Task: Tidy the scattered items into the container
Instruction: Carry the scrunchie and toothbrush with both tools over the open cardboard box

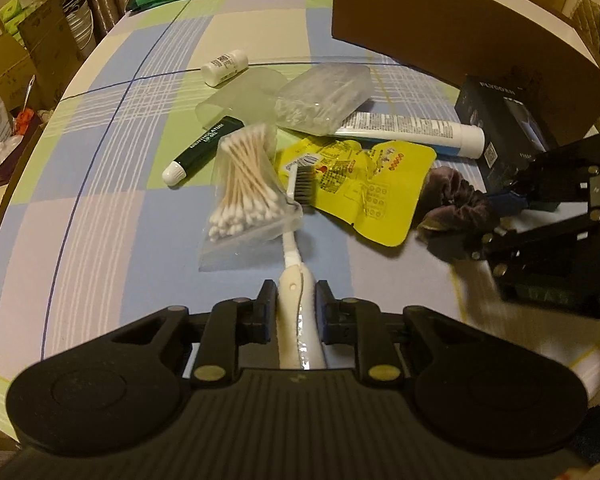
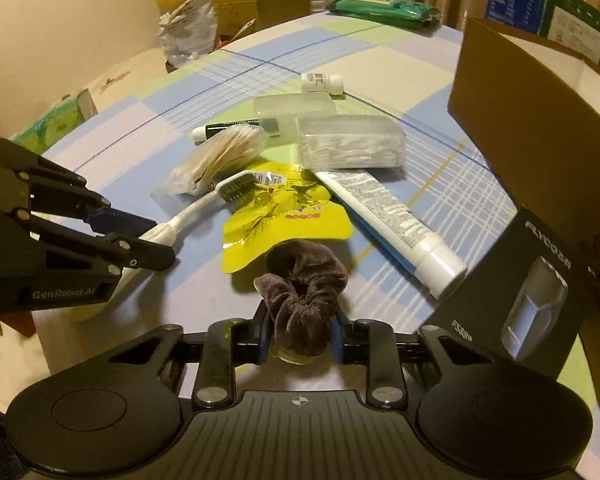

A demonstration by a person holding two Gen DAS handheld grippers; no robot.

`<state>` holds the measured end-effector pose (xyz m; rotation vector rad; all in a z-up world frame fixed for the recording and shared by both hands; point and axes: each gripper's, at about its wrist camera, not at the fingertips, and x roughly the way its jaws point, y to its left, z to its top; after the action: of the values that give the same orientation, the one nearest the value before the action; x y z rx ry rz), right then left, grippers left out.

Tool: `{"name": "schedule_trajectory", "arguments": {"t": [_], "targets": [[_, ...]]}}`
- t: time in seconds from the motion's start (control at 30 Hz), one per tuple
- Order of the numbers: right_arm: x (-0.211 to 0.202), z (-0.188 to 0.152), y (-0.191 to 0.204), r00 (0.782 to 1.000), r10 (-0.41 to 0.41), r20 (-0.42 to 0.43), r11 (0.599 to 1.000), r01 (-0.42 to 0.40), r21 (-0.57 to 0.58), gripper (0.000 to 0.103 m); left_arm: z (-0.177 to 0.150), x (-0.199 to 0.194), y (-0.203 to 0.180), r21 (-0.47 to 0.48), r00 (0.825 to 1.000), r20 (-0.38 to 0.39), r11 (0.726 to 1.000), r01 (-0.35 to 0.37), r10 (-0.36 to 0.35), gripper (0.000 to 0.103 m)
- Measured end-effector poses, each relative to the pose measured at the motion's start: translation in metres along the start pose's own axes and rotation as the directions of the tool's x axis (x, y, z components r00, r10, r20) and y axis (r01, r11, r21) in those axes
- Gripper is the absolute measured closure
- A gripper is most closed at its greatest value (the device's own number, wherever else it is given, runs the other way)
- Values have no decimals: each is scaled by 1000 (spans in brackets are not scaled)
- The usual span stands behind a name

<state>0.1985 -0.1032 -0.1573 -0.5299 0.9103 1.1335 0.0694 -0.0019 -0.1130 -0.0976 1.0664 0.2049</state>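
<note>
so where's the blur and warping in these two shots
Left wrist view: the right gripper and the white patch below it smear with motion blur; the table edge bows. Right wrist view: mostly sharp, dim warm light, the cardboard box walls curve near the frame edge.

— From my feed, the scrunchie (image 2: pixel 306 280) looks like soft brown velvet, and the toothbrush (image 1: pixel 296 296) handle like smooth white plastic.

— And the rest?

— I see a crinkled, glossy yellow foil sachet (image 1: pixel 364 184), wooden-stemmed cotton swabs (image 1: pixel 244 176) in a clear plastic bag, a matt brown cardboard box (image 2: pixel 516 120), and a checked cloth tablecloth (image 1: pixel 120 184).
</note>
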Motion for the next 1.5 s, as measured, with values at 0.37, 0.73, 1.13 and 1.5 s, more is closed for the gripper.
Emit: {"name": "schedule_trajectory", "arguments": {"t": [0.37, 0.73, 1.13, 1.5], "targets": [[-45, -7, -20, 998, 33, 48, 992, -38, 119, 81, 1, -40, -5, 2, 997, 70, 999, 37, -37, 87], [-95, 9, -47, 991, -57, 122, 967, 25, 254, 81, 49, -78, -9, 62, 970, 212, 993, 105, -116, 87], [-135, 24, -67, 956, -243, 166, 893, 153, 423, 81, 118, -79, -28, 266, 922, 250, 937, 228, -295, 87], [-158, 55, -100, 904, -374, 205, 831, 229, 506, 81, 198, -66, -53, 325, 867, 294, 895, 305, -402, 87]]}}
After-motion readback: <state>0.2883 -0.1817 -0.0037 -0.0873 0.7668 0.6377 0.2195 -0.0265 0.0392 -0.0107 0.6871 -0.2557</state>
